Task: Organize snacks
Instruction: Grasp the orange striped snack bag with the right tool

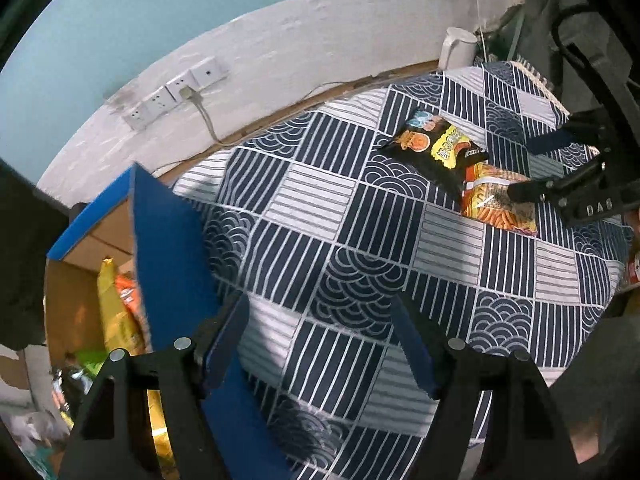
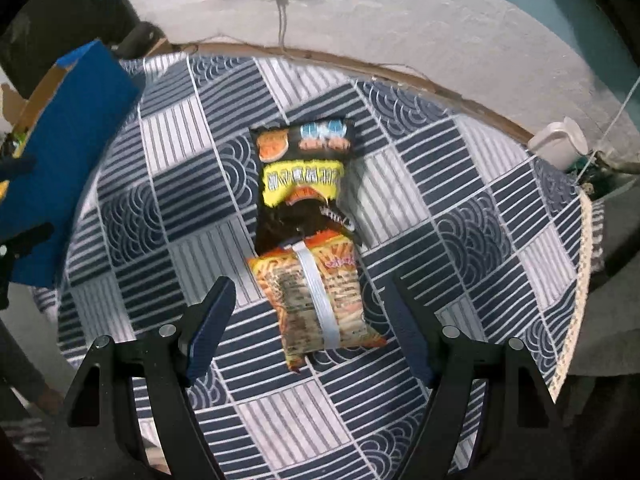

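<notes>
So, both claws are seen spread wide with nothing gripped. The right claw (image 2: pixel 310 308) is held over the orange snack bag (image 2: pixel 320 300), which overlaps the black snack bag (image 2: pixel 302 176) on the patterned worktop (image 2: pixel 460 240). The left claw (image 1: pixel 320 336) is held beside the blue box (image 1: pixel 172 248).

A table covered by a navy-and-white patterned cloth (image 2: pixel 460 208) carries a black snack bag (image 2: pixel 302 176) and an orange snack bag (image 2: pixel 316 304), touching end to end. A blue-edged cardboard box (image 2: pixel 68 152) rests at its left side, a white jug (image 2: pixel 560 144) at the far right edge.
</notes>
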Tool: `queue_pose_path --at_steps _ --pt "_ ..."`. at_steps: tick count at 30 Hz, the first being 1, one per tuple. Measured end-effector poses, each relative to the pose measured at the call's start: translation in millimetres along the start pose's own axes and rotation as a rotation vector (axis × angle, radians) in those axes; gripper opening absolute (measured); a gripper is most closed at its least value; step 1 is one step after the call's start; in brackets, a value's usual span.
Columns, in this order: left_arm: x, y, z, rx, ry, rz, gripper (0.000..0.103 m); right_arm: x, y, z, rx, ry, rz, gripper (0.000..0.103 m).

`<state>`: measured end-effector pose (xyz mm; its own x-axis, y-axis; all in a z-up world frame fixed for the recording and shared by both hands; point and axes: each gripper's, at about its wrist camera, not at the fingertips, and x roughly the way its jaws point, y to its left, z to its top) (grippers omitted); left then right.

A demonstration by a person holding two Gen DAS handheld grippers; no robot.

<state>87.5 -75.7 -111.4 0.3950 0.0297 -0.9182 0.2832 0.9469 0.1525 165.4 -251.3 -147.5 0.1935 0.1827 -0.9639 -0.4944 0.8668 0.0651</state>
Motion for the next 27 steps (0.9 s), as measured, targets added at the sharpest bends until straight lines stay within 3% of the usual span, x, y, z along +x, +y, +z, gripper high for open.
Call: queue_pose_path --at_steps 14,15,16,20,27 --pt "50 -14 17 -0.011 0.075 -0.064 0.075 47 -9 -8 -0.043 0.094 0.016 0.075" --pt "52 -15 18 -0.011 0.079 -0.065 0.075 49 -8 -10 -0.043 0.101 0.025 0.071" --pt "54 -16 19 -0.013 0.084 -0.067 0.075 50 -8 -12 -0.043 0.109 0.031 0.058" --pt "59 -18 23 -0.030 0.097 -0.083 0.075 46 -12 -23 -0.031 0.122 0.052 0.044" --pt "64 -15 32 -0.074 0.104 -0.091 0.075 18 -48 -46 0.048 0.119 -0.003 0.041"
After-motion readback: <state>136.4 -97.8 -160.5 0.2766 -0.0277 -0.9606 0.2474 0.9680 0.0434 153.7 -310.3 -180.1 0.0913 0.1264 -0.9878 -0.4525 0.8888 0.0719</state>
